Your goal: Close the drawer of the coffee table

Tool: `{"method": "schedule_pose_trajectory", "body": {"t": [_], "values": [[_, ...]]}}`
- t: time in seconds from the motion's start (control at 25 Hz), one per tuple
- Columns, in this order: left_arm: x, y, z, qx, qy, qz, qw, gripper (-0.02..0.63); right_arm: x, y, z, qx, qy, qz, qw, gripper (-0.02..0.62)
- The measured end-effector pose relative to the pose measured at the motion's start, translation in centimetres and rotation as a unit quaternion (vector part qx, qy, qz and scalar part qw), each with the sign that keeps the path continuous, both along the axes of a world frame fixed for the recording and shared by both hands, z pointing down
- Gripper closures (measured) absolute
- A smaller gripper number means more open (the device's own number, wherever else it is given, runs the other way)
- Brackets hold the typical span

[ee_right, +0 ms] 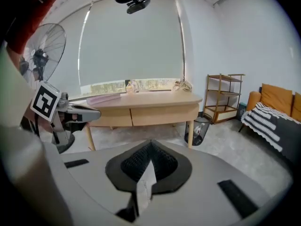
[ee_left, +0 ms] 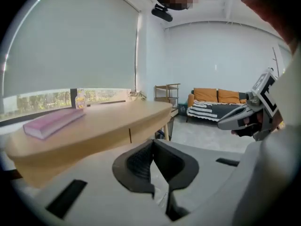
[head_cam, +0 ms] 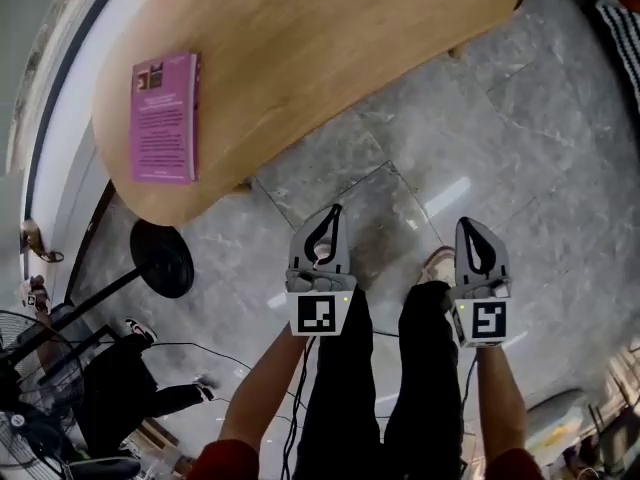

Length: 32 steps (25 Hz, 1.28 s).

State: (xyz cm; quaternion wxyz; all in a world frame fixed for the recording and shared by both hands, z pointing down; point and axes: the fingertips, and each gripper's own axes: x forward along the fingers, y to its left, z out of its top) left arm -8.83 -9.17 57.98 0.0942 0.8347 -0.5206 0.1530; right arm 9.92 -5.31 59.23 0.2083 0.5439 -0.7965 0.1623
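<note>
Table first: it stands well ahead of both grippers, across open floor. Its drawer sits flush in the table's front (no gap that I can make out), so the closing looks done, with nothing left. Left gripper and right gripper hang side by side, each with jaws pressed together on nothing.

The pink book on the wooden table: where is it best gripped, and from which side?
The pink book lies flat on the table near its rounded end. Probably take the short edge facing that end, coming in low from there; a gripper may first need to slide that edge past the rim.
</note>
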Motion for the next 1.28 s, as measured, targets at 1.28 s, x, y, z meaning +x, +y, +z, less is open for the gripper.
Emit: {"method": "schedule_pose_trajectory", "body": {"t": [1.28], "values": [[-3.7, 2.7, -65.9, 0.243, 0.029, -0.059, 0.9678, 0.598, 2.8, -1.1, -67.5, 0.274, -0.048, 0.063, 0.958, 0.598]]}}
